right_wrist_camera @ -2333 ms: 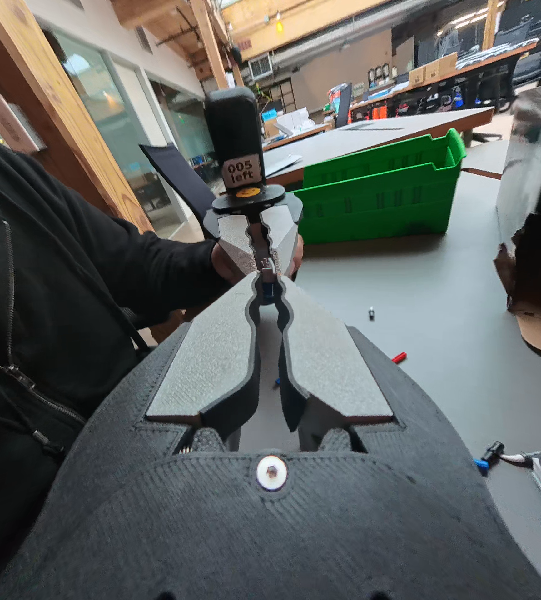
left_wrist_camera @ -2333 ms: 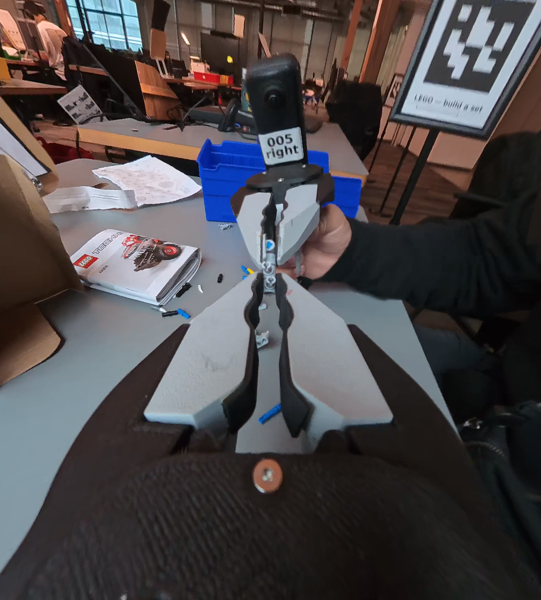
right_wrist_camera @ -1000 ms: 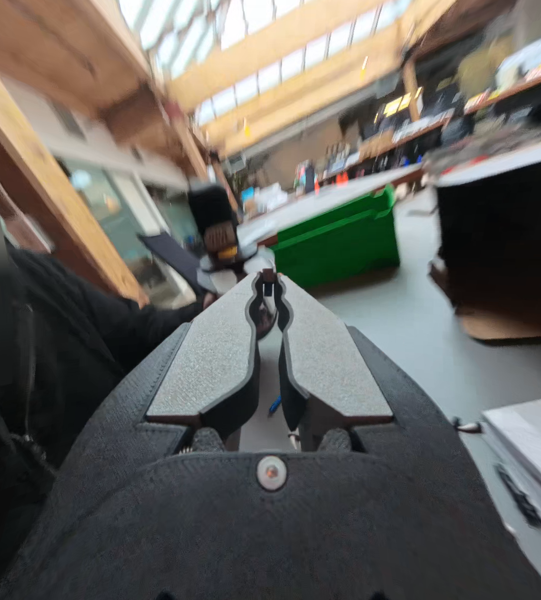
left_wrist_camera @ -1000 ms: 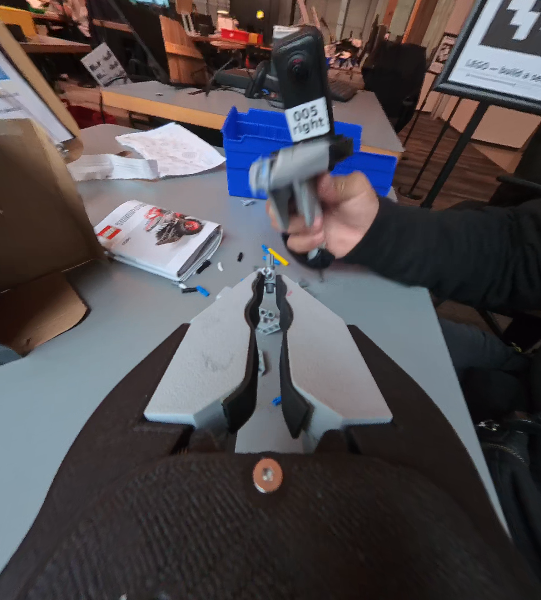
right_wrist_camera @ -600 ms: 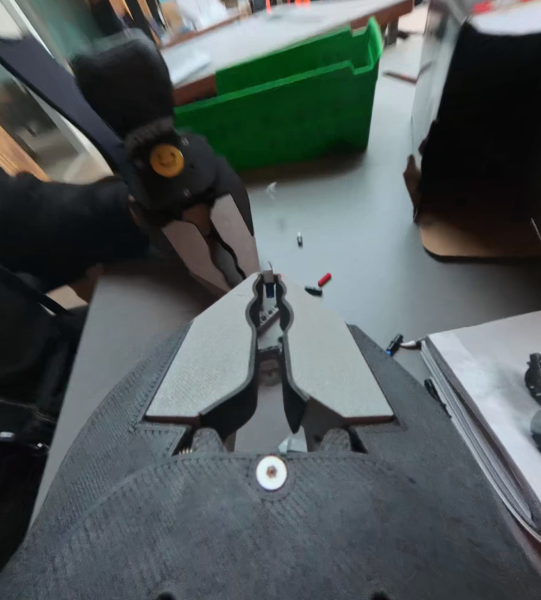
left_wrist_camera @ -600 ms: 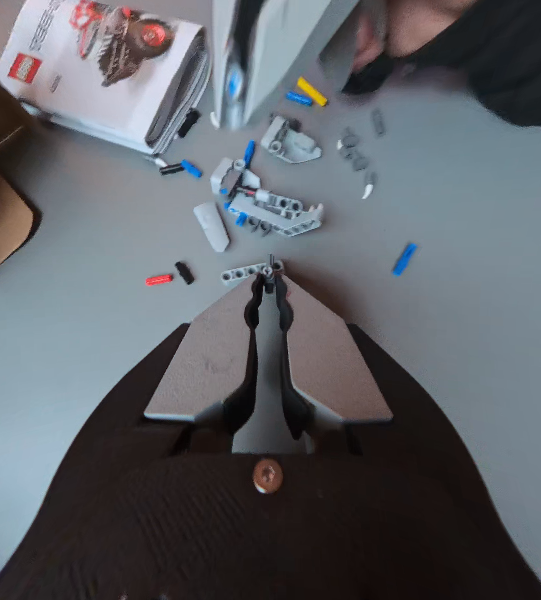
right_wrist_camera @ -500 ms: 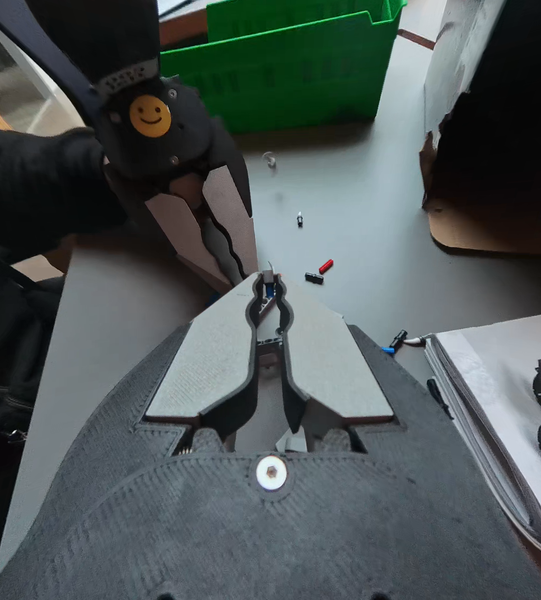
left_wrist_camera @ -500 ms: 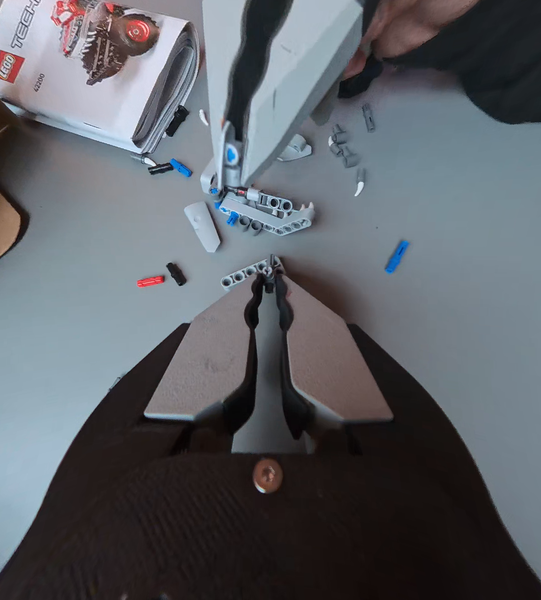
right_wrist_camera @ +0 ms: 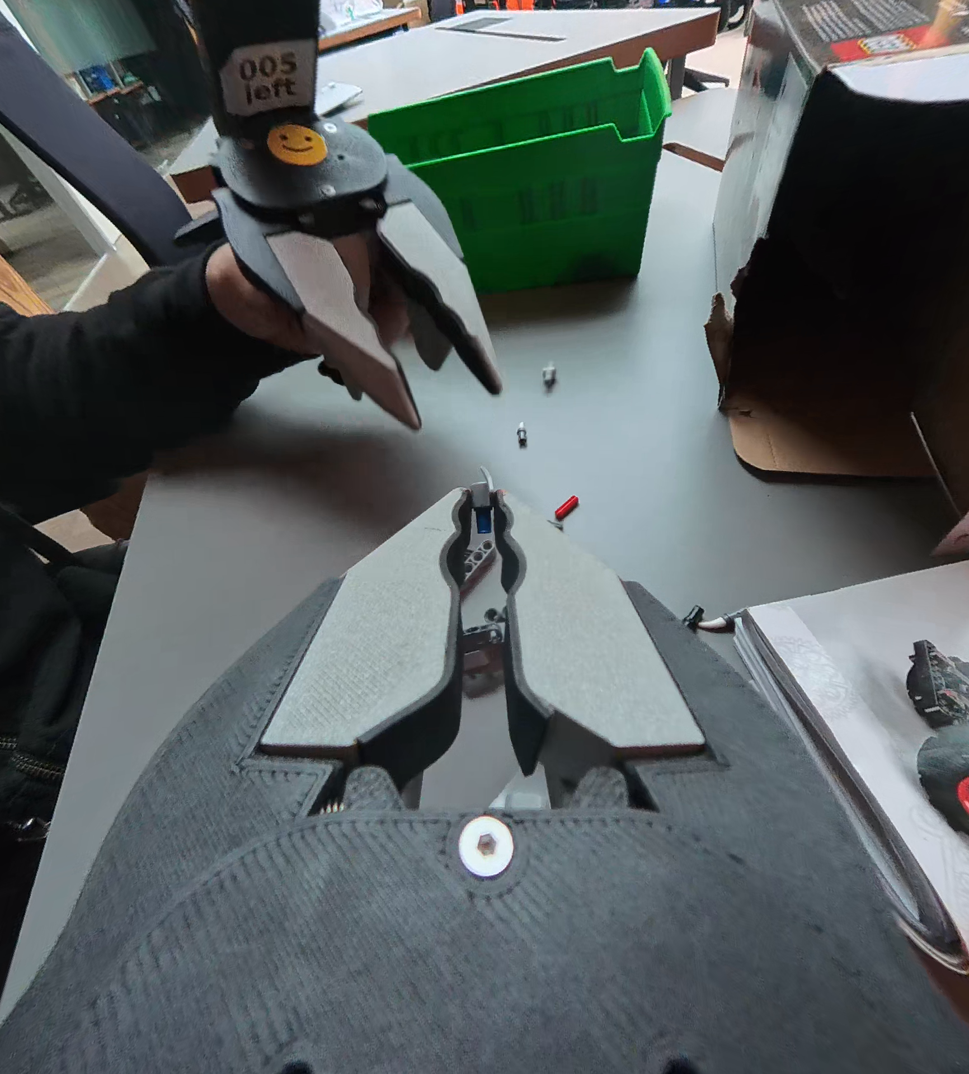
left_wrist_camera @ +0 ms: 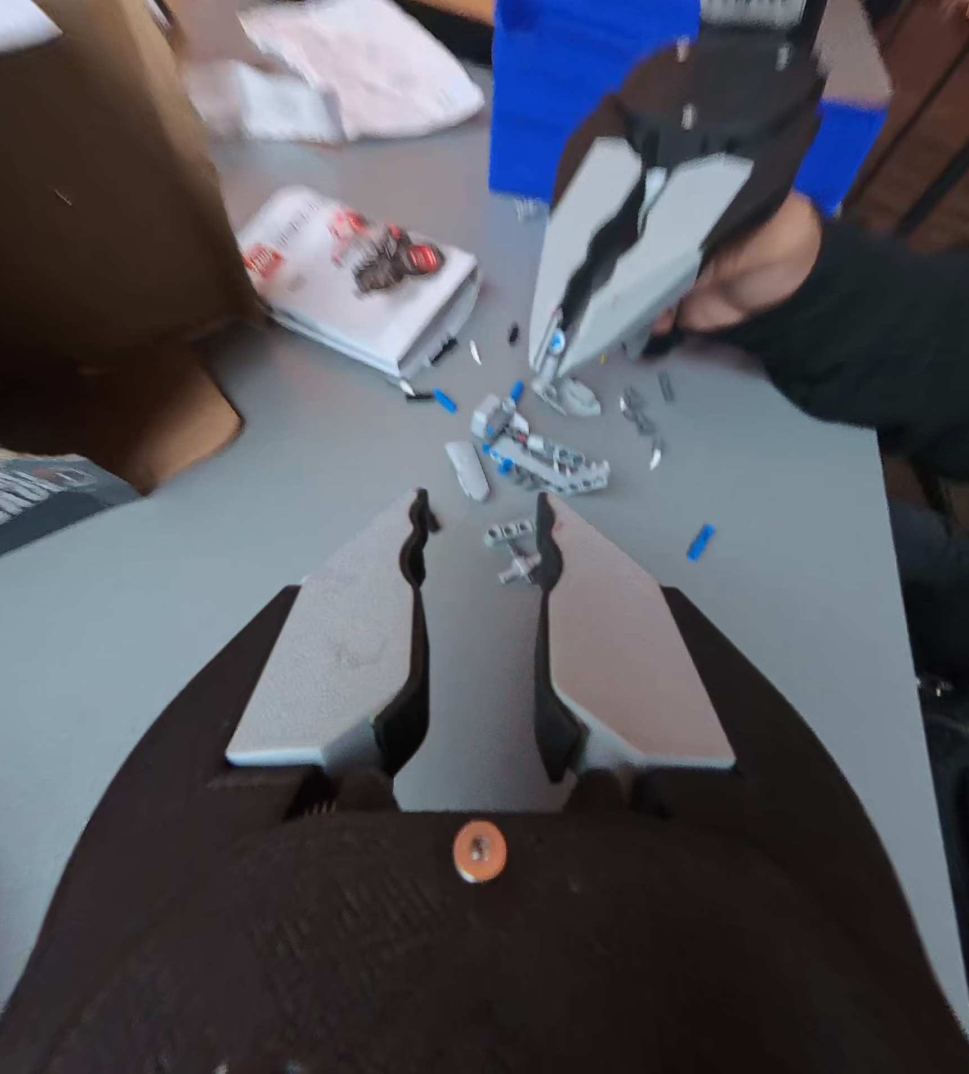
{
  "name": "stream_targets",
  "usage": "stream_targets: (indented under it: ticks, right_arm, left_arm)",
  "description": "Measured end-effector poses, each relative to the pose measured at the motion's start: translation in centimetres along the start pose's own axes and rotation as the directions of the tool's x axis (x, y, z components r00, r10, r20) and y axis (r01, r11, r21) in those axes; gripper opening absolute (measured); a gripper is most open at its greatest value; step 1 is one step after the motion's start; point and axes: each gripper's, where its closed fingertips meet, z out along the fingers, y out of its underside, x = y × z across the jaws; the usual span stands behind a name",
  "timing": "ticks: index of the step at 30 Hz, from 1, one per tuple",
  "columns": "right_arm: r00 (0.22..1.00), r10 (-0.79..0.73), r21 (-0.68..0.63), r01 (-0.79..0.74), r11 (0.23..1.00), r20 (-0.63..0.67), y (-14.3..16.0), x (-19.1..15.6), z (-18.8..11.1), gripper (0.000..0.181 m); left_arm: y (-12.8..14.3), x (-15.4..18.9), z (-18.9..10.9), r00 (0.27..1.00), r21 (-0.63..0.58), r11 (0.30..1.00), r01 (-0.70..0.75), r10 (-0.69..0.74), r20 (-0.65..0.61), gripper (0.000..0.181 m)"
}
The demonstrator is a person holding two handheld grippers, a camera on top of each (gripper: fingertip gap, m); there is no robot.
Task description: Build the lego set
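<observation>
Left gripper [left_wrist_camera: 479, 505]: wide open now, holding nothing (a moment ago shut tight on a little grey beam). Beam [left_wrist_camera: 514, 549]: down on the table [left_wrist_camera: 180, 581], just beside that gripper's right finger and near the half-built model [left_wrist_camera: 540, 456]. Right gripper [right_wrist_camera: 482, 494]: squeezed narrow, pinching a small grey and blue piece [right_wrist_camera: 481, 511] at its very tip, same as before. Sits low over the table in the left view, tip close to the far end of the model. Looks like a drop, not a join: beam and piece well apart now, not stuck together. So probably no step finished here, only a free left gripper, ready to grab something else or steady the model. Plenty of build left, going by the loose bits: a red pin [right_wrist_camera: 566, 507] near the right tip, a blue pin [left_wrist_camera: 700, 540] off to the side, more tiny grey parts around the model. Booklet [left_wrist_camera: 354, 279] shut, cover up, beside the torn box [left_wrist_camera: 63, 174]. Left view quite blurry, so hard to tell the beam's exact shape.
</observation>
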Motion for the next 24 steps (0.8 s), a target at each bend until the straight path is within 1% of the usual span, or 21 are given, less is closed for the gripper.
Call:
stream_targets:
  ticks: [1, 6, 9, 11, 12, 13, 14, 16, 17, 20, 21, 24]
  right_arm:
    - [1.0, -0.004, 0.005, 0.004, 1.0, -0.009, -0.1, 0.1, -0.1, 0.004]
    - [0.998, 0.001, 0.039, 0.002, 0.999, -0.068, -0.7, 0.9, -0.6, 0.004]
    - [0.994, 0.002, 0.079, 0.007, 0.997, -0.111, -1.4, 1.5, -1.3, 0.004]
    - [0.988, 0.008, 0.1, 0.007, 0.995, -0.154, -1.7, 2.2, -1.8, 0.004]
    - [0.986, 0.016, 0.112, 0.003, 0.994, -0.167, -1.9, 2.4, -2.1, 0.003]
    - [0.985, 0.024, 0.128, -0.002, 0.992, -0.173, -2.1, 2.5, -2.3, 0.003]
    - [0.985, 0.035, 0.147, -0.009, 0.989, -0.171, -2.4, 2.5, -2.5, 0.004]
    - [0.986, 0.06, 0.185, -0.03, 0.982, -0.157, -2.8, 2.3, -2.8, 0.004]
    - [0.986, 0.071, 0.205, -0.039, 0.978, -0.149, -3.1, 2.1, -3.0, 0.004]
    - [0.985, 0.113, 0.261, -0.076, 0.962, -0.128, -3.7, 1.9, -3.4, 0.004]
    - [0.986, 0.124, 0.279, -0.088, 0.956, -0.115, -3.9, 1.7, -3.5, 0.004]
    - [0.987, 0.142, 0.298, -0.112, 0.948, -0.08, -4.1, 1.4, -3.4, 0.004]
  left_arm:
    - [-0.9, -0.3, -0.7, 1.0, 0.055, 0.998, 0.001, -0.002, 0.013, 0.031]
    - [-3.7, -3.6, -3.9, 0.983, 0.255, 0.967, 0.016, -0.062, 0.173, 0.029]
    - [-4.7, -5.0, -5.8, 0.96, 0.34, 0.941, -0.006, -0.089, 0.264, 0.026]
    - [-5.4, -5.4, -6.8, 0.954, 0.394, 0.919, -0.013, -0.106, 0.279, 0.023]
    - [-5.5, -5.3, -6.8, 0.959, 0.407, 0.913, -0.006, -0.11, 0.261, 0.021]
    - [-5.3, -5.2, -6.5, 0.964, 0.397, 0.918, 0.013, -0.117, 0.24, 0.019]
    - [-4.6, -5.5, -6.0, 0.962, 0.361, 0.932, 0.039, -0.133, 0.238, 0.019]
    - [-3.2, -6.2, -5.1, 0.954, 0.287, 0.956, 0.067, -0.145, 0.261, 0.019]
    - [-2.8, -6.6, -5.1, 0.948, 0.27, 0.961, 0.064, -0.143, 0.283, 0.018]
    - [-2.1, -7.9, -5.7, 0.92, 0.24, 0.97, 0.048, -0.137, 0.367, 0.017]
    - [-1.4, -8.7, -5.8, 0.901, 0.206, 0.977, 0.055, -0.137, 0.411, 0.012]
    - [2.1, -11.6, -5.8, 0.827, 0.021, 0.997, 0.078, -0.077, 0.557, 0.001]
